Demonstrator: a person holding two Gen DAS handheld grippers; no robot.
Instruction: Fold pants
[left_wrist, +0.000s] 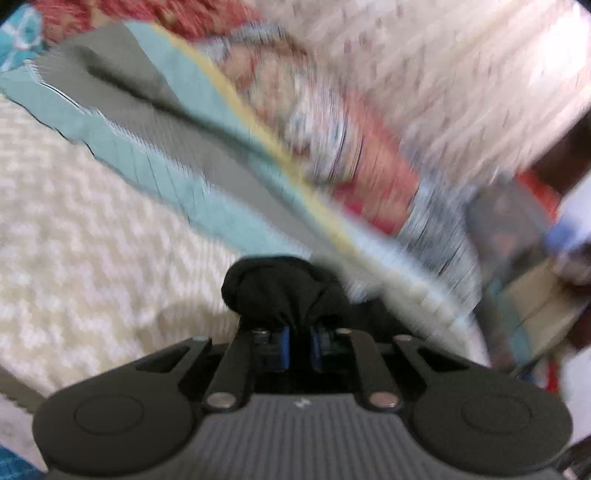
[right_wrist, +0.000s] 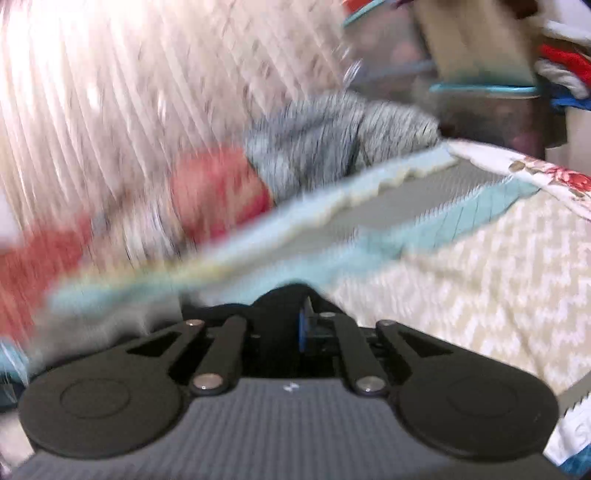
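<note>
Both views are blurred by motion. In the left wrist view my left gripper (left_wrist: 298, 325) is shut on a bunched wad of black fabric, the pants (left_wrist: 273, 291), held above the cream patterned bedspread (left_wrist: 81, 240). In the right wrist view my right gripper (right_wrist: 291, 314) is shut on black pants fabric (right_wrist: 284, 299) that bulges over the fingertips. The rest of the pants is hidden below both grippers.
A folded quilt with teal, grey and yellow bands (left_wrist: 207, 155) crosses the bed, and also shows in the right wrist view (right_wrist: 369, 206). Red, grey and white pillows or blankets (left_wrist: 369, 155) lie behind it. Cluttered boxes and cloths (right_wrist: 498, 55) stand at the bed's far side.
</note>
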